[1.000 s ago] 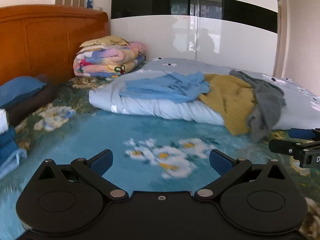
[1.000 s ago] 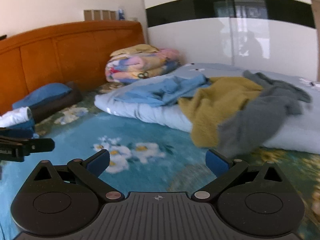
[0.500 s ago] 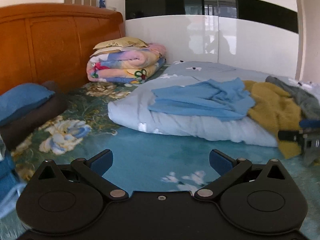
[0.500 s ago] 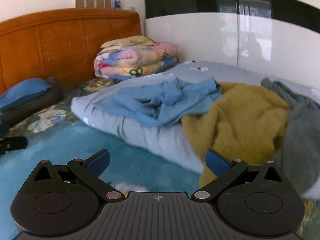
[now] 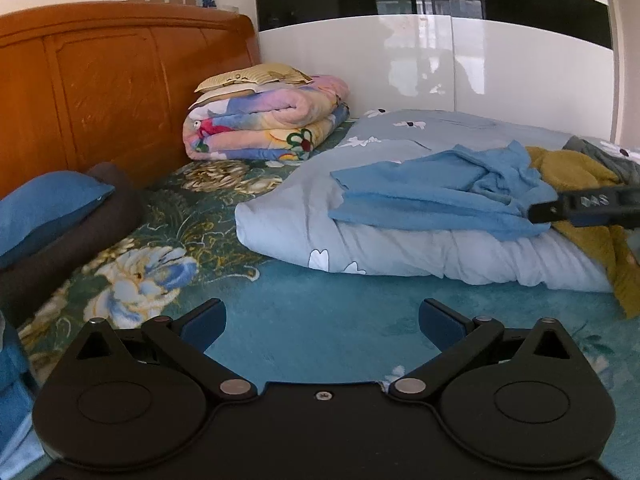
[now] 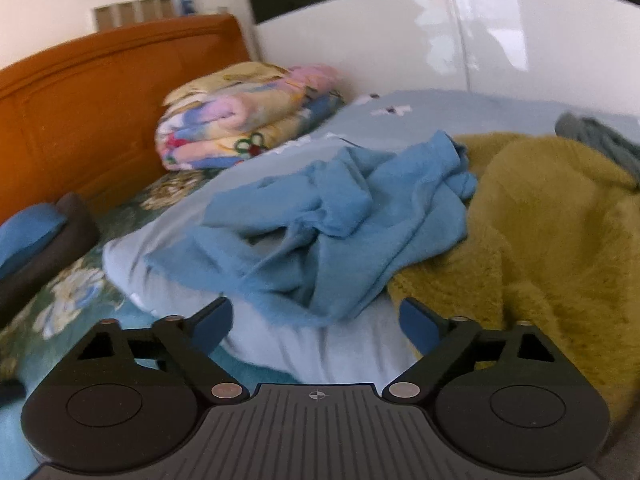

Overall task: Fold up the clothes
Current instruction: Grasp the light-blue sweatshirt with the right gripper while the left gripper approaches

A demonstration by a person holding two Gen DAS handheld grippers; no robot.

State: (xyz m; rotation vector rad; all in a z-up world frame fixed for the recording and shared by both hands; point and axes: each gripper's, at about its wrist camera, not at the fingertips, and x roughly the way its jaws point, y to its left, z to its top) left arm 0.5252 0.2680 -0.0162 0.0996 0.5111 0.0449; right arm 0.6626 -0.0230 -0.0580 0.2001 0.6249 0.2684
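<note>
The left gripper [image 5: 322,318] hangs low over the teal floral bedspread [image 5: 320,320], fingers spread wide with nothing between them. The right gripper [image 6: 316,322] is likewise wide and empty; its blue fingertips [image 6: 212,322] sit just in front of the near hem of the blue garment [image 6: 340,220].

The blue garment lies crumpled on top of a pale grey-blue duvet [image 5: 380,248] that is folded across the bed. A mustard-yellow fleece garment [image 6: 540,240] lies to its right, touching it and draping down over the duvet edge. A grey garment [image 6: 600,144] shows at the far right, behind the yellow one.

In the left wrist view the right gripper's black body [image 5: 588,204] reaches in from the right edge, over the boundary between the blue and yellow garments.

A stack of folded patterned quilts [image 5: 264,120] rests against the wooden headboard [image 5: 100,80]. A blue pillow [image 5: 44,208] lies on a dark bolster [image 5: 80,248] at the left
</note>
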